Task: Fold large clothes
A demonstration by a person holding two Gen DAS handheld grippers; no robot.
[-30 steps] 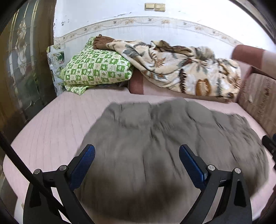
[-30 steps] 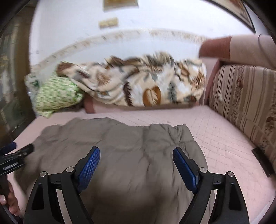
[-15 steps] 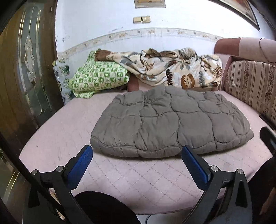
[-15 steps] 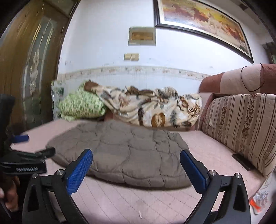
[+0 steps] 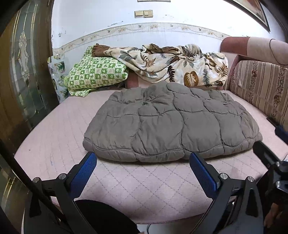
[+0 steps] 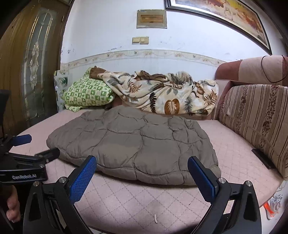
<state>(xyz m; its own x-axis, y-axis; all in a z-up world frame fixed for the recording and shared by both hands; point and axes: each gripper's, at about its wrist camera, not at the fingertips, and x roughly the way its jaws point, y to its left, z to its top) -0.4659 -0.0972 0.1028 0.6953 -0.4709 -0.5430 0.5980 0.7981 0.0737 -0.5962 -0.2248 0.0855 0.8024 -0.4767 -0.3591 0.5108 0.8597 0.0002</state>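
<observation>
Grey quilted jacket (image 5: 171, 122), seemingly folded, on pink bed (image 5: 54, 129); both grippers (image 5: 144, 172) (image 6: 142, 172) wide, empty.

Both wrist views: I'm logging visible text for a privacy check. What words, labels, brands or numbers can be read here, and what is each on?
"GenRobot.AI" (last letters are soft): white lettering on the black body of the left gripper, seen in the right wrist view.
Framed plaque on the wall: any writing is too blurred to read.
Wall switches, framed painting, grey quilted garment: no text visible.
</observation>
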